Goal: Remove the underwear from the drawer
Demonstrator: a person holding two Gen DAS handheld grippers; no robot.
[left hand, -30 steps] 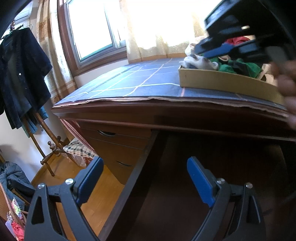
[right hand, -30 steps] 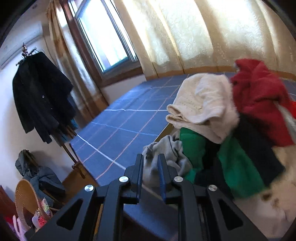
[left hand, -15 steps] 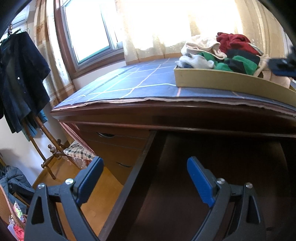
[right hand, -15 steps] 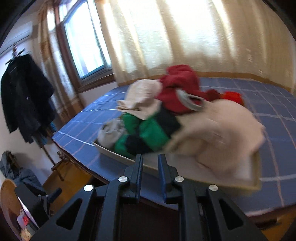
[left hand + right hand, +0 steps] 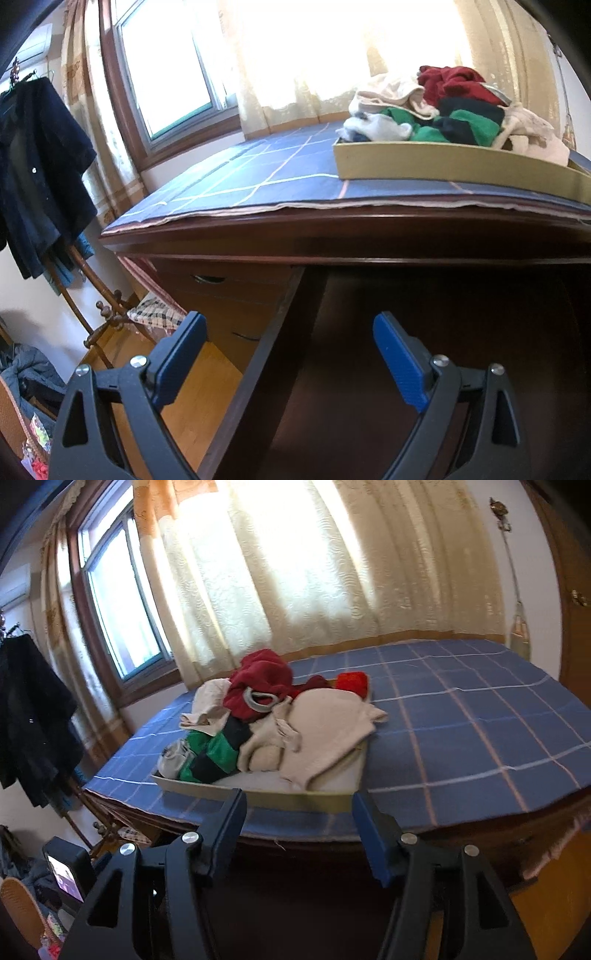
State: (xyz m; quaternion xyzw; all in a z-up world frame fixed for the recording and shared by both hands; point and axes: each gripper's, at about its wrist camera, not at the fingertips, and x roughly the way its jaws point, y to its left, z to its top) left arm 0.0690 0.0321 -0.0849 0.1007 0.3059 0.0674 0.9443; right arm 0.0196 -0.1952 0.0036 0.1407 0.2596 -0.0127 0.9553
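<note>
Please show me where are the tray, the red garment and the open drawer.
tray [image 5: 258,798], right wrist view: front wall.
red garment [image 5: 264,674], right wrist view: top of the heap.
open drawer [image 5: 258,369], left wrist view: left side wall.

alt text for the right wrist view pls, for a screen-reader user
The right gripper, jaws open and just opening wider with nothing between them, points at a shallow tray heaped with underwear in red, cream, green and black. The tray sits on a blue checked cloth covering a dark wooden dresser, before a curtained window.
</note>
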